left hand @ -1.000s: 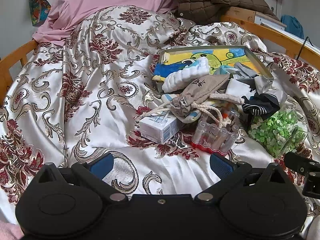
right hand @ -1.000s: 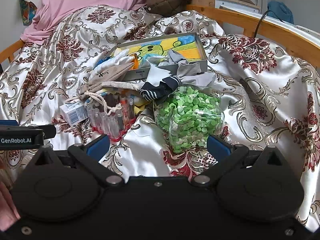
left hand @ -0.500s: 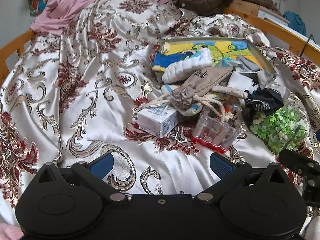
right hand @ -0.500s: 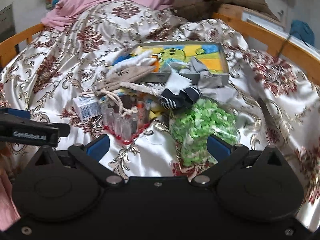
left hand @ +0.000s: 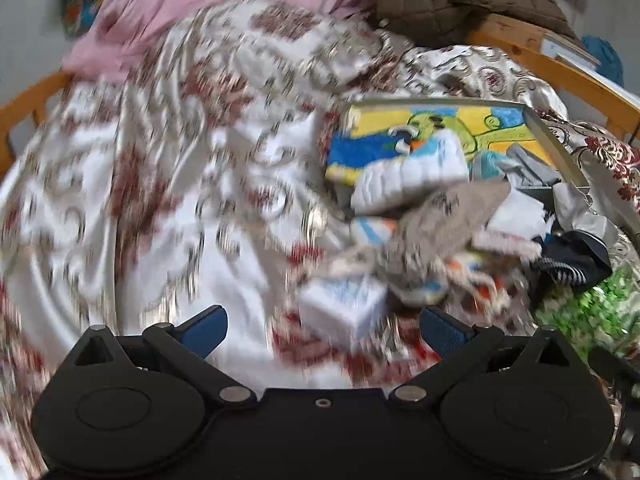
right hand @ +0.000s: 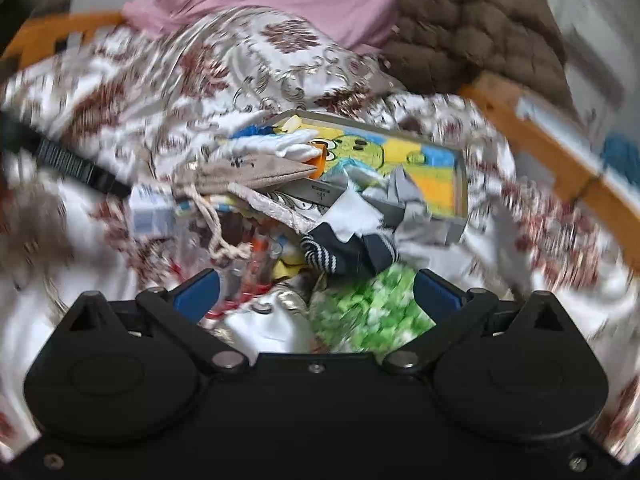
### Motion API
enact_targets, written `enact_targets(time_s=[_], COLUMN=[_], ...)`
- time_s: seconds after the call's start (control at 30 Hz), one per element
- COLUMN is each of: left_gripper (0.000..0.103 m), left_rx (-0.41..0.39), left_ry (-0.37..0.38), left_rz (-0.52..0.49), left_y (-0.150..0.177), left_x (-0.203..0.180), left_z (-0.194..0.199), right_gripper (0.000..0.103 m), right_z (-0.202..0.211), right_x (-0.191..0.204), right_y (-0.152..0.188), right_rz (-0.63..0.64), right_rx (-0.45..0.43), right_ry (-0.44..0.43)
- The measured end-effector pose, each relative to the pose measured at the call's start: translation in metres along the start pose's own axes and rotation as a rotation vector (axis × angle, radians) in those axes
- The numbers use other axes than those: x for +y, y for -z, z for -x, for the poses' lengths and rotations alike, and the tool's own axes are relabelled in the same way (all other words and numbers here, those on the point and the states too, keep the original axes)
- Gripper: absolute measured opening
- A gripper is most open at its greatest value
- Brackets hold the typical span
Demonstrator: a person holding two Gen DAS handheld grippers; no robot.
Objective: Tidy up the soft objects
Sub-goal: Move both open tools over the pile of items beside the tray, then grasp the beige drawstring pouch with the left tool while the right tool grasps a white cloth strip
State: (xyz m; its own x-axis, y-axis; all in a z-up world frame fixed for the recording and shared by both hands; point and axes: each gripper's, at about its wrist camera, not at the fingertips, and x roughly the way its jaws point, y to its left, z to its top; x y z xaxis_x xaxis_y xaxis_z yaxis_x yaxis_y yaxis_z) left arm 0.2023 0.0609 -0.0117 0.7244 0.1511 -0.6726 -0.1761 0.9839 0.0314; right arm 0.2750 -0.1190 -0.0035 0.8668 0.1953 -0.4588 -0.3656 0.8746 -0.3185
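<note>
Tray (right hand: 463,184) holding white sock (right hand: 280,145), grey cloth (right hand: 404,188), beige pouch (right hand: 248,172) overhanging rim

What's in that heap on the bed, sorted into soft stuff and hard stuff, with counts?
Soft: 3 - white glove, beige drawstring pouch, navy striped sock
Hard: 2 - small white carton, picture tin
Bagged: 1 - green bits
Total: 6

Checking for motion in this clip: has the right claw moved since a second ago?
Yes. The right claw has advanced toward the pile: the green bag that lay well ahead now sits between its open fingers, and the picture tray looks nearer.
</note>
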Motion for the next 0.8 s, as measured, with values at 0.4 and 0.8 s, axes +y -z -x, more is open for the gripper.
enact_targets(time_s=[0.4, 0.8], left_gripper=[0.094, 0.079], left_rx=[-0.155, -0.164], left_ry=[0.043, 0.206], left_rz=[-0.489, -0.564], left_y=[-0.009, -0.011], left_x=[-0.03, -0.022], left_z=[-0.023, -0.038], right_gripper=[0.102, 0.102], right_z=[-0.032, -0.056], right_x=[0.022, 0.023], right_y=[-0.006, -0.009], right_rz=[0.222, 0.17], right_rx=[-0.117, -0.151], right_ry=[0.145, 0.062])
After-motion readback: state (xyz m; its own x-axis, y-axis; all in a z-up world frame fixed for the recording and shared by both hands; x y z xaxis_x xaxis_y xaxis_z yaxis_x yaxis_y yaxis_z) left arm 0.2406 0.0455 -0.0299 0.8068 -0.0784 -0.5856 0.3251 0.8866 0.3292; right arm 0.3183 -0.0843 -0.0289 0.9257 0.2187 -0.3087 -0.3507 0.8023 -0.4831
